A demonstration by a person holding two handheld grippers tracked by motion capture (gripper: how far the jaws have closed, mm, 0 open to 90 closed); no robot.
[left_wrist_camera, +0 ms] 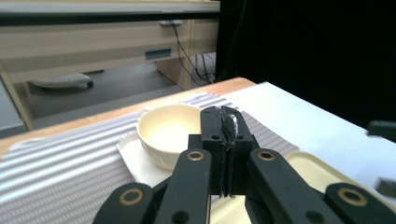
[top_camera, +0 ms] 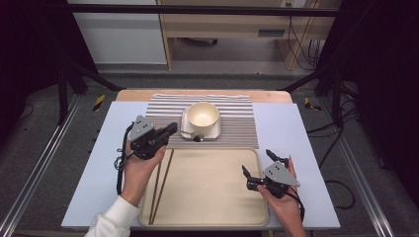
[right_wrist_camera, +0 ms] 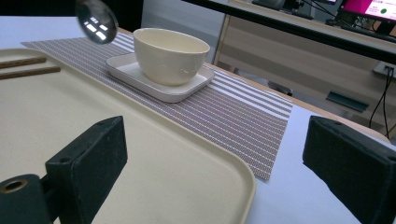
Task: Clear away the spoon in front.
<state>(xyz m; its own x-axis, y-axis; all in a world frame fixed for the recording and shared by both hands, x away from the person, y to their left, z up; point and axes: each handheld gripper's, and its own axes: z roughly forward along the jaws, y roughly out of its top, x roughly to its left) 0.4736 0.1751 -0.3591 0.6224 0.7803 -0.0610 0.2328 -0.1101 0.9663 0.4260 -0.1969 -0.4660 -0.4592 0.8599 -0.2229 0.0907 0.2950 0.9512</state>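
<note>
Spoon (right_wrist_camera: 97, 21) in closed left claw (left_wrist_camera: 226, 122), beside bowl (top_camera: 203, 117)

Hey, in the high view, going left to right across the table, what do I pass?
Left gripper, holding a spoon → chopsticks on the tray → bowl on its square saucer → right gripper, jaws open.

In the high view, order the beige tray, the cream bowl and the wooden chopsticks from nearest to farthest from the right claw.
From the right claw:
1. Beige plastic tray, directly beneath it, right edge.
2. Cream ceramic bowl, ahead and to the left, on the striped mat.
3. Wooden chopsticks, far left of the tray, slightly farther than the bowl.
</note>
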